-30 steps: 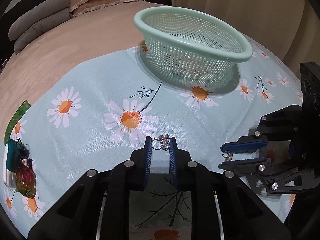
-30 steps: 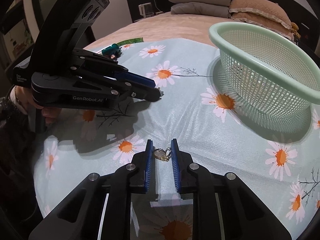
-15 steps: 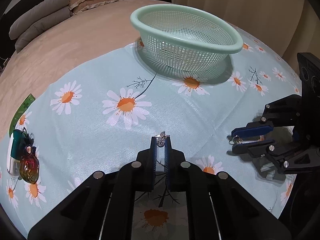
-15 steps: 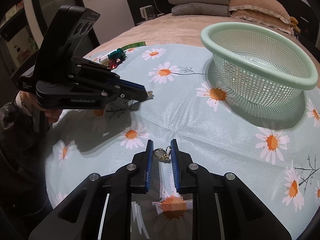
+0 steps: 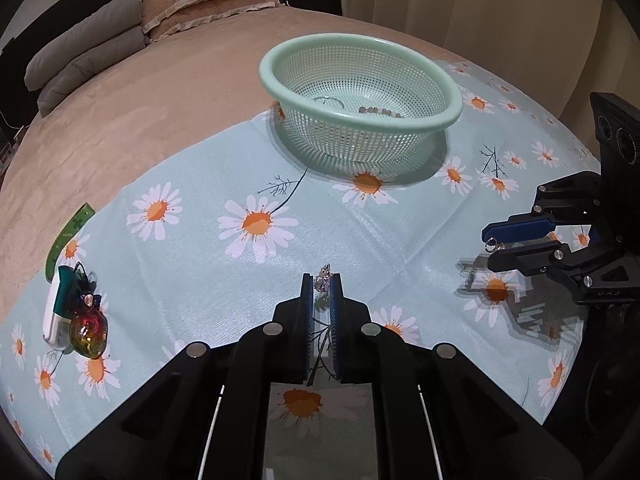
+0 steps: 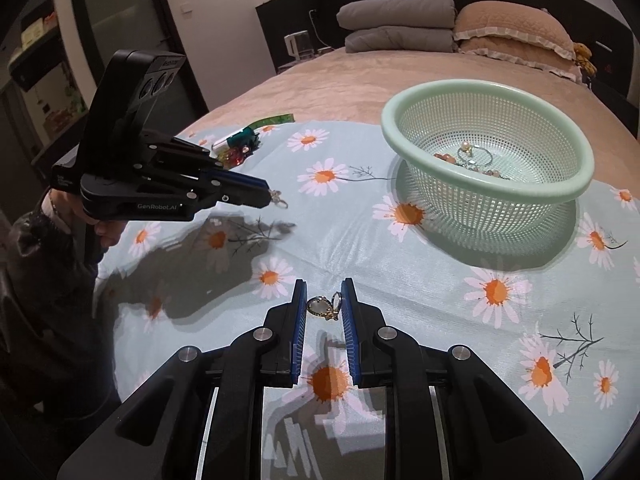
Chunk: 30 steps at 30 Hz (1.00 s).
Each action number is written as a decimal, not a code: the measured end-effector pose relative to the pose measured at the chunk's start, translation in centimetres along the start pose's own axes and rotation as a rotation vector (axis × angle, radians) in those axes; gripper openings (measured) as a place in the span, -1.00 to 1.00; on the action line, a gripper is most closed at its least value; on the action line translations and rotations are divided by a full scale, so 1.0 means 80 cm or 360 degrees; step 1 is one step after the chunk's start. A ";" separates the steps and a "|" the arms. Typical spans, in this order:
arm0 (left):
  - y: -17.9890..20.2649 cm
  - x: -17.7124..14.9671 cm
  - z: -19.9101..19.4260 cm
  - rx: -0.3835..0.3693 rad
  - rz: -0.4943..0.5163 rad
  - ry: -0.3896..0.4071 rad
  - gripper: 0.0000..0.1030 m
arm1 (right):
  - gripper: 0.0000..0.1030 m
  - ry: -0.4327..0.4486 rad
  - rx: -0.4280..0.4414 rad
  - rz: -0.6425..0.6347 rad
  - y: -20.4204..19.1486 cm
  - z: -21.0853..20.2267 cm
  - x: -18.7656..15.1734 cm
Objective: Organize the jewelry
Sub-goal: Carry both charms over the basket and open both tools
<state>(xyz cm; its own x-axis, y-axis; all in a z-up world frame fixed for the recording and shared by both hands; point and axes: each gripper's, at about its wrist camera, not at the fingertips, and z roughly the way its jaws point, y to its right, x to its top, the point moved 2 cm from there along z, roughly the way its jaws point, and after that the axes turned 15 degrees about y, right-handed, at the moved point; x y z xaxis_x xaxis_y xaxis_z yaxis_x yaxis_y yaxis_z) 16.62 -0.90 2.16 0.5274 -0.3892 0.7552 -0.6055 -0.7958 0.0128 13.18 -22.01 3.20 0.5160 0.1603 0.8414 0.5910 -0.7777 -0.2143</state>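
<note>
My left gripper [image 5: 322, 280] is shut on a small sparkly ring [image 5: 323, 279], held above the daisy cloth; it also shows in the right wrist view [image 6: 276, 196]. My right gripper [image 6: 324, 300] is shut on a gold ring [image 6: 325, 307] with a pale stone; it shows at the right of the left wrist view [image 5: 490, 246]. The mint green mesh basket [image 5: 436, 124] stands beyond both grippers and holds several jewelry pieces [image 6: 470, 158].
The daisy-print cloth [image 5: 200, 248] covers the bed's near end. A dark green hair clip and red glass heart [image 5: 86, 328] lie at the cloth's left edge beside a green strip [image 5: 70, 236]. Pillows [image 5: 200, 0] lie at the headboard.
Both grippers have risen above the cloth with their rings and drawn back, so the basket's inside now shows. The left jaws closed tight on the ring.
</note>
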 end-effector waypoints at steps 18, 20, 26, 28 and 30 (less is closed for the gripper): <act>0.056 0.122 -0.004 -0.0025 0.0242 0.0120 -0.83 | -0.68 0.0093 -0.0337 -0.0116 0.051 -0.042 0.072; 0.058 0.131 0.006 -0.0041 0.0252 0.0114 -0.83 | -0.68 0.0102 -0.0375 -0.0113 0.061 -0.040 0.084; 0.057 0.145 0.041 -0.0073 0.0249 0.0086 -0.83 | -0.68 0.0128 -0.0386 -0.0110 0.087 -0.023 0.116; 0.059 0.148 0.051 -0.0086 0.0255 0.0080 -0.83 | -0.68 0.0133 -0.0395 -0.0111 0.096 -0.017 0.123; 0.059 0.151 0.059 -0.0089 0.0261 0.0075 -0.83 | -0.68 0.0140 -0.0391 -0.0114 0.101 -0.011 0.128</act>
<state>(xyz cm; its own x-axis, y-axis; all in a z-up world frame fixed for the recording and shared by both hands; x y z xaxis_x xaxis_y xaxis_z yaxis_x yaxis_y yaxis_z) 22.95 -11.53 8.23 0.3913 -0.4883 0.7801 -0.7140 -0.6959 -0.0774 22.71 -27.23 10.53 0.4160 0.1750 0.8924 0.4504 -0.8921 -0.0350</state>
